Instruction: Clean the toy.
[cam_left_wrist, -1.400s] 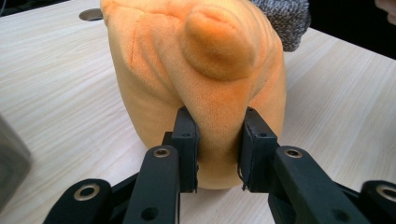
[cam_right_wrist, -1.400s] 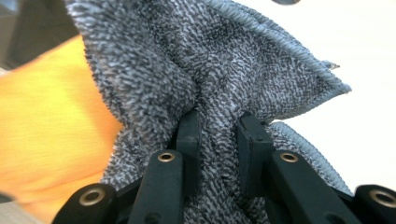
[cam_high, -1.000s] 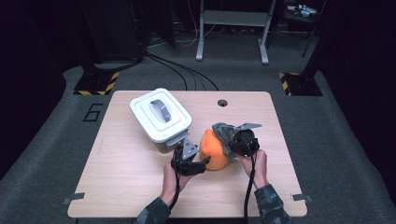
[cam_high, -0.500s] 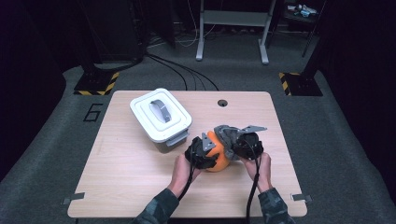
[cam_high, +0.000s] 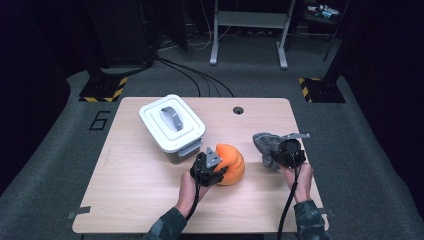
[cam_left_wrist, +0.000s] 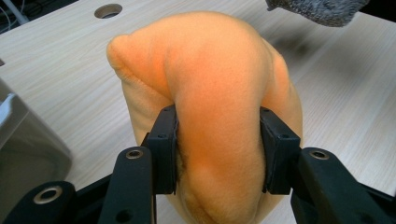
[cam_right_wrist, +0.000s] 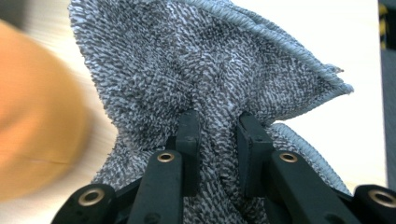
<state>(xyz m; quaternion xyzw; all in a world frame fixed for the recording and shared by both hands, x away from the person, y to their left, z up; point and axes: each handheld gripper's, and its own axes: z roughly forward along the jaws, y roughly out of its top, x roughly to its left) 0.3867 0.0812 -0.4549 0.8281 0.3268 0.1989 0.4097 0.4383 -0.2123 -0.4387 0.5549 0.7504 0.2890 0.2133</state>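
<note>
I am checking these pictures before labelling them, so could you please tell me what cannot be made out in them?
- White lidded box: its contents, hidden by the lid in the high view; cut off by the edge in the left gripper view.
- Orange cloth: its underside hidden by its own folds; blurred in the right gripper view.
- Grey towel: its full shape hidden by bunching.

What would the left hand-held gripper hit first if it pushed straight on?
The orange cloth already pinched between the jaws of the left hand-held gripper. Past that lies bare table, then perhaps the grey towel at the far edge; depth is unclear.
</note>
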